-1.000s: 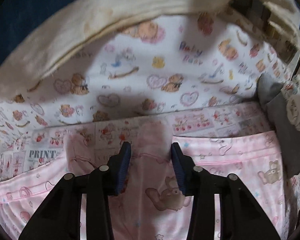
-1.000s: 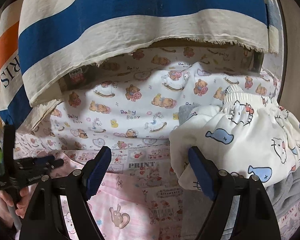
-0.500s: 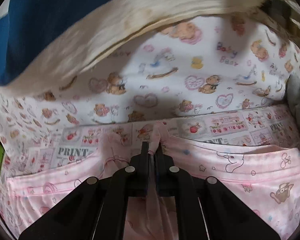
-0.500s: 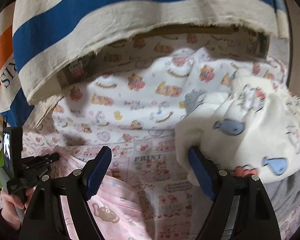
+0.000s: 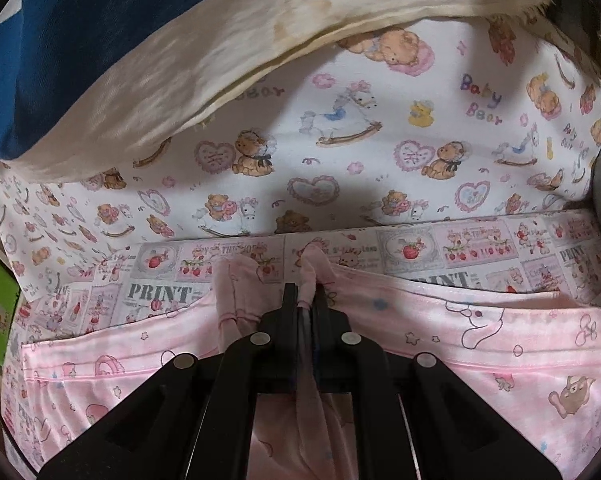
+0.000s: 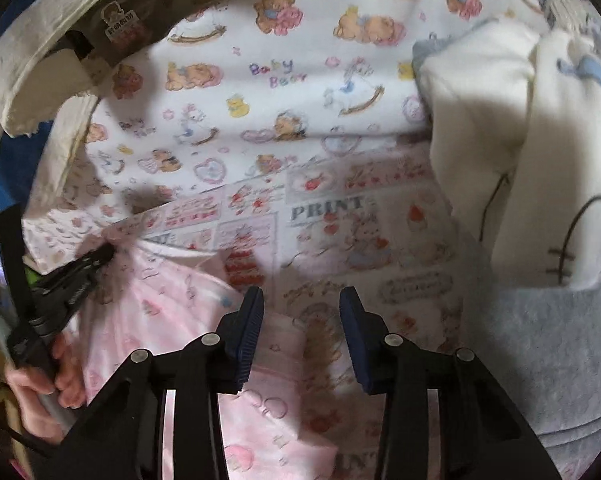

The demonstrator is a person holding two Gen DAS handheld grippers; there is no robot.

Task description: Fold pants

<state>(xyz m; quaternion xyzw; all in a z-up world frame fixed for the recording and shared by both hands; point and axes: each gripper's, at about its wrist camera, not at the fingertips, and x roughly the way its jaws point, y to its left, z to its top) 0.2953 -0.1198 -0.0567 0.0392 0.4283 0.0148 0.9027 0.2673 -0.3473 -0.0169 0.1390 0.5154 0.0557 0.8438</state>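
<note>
- Pink pants lie spread on the PRINT-pattern sheet, just in front of the teddy-print cloth.
- Left claw clamped on a bunched fold of the pants.
- Right claw has jaws apart, gripping nothing, over the pants' edge.
- White garment on grey cloth, to the right.

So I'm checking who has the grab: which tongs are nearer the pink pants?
Left. The left tongs are shut on the pink pants; the right tongs hang open over their right edge, gripping nothing.
</note>
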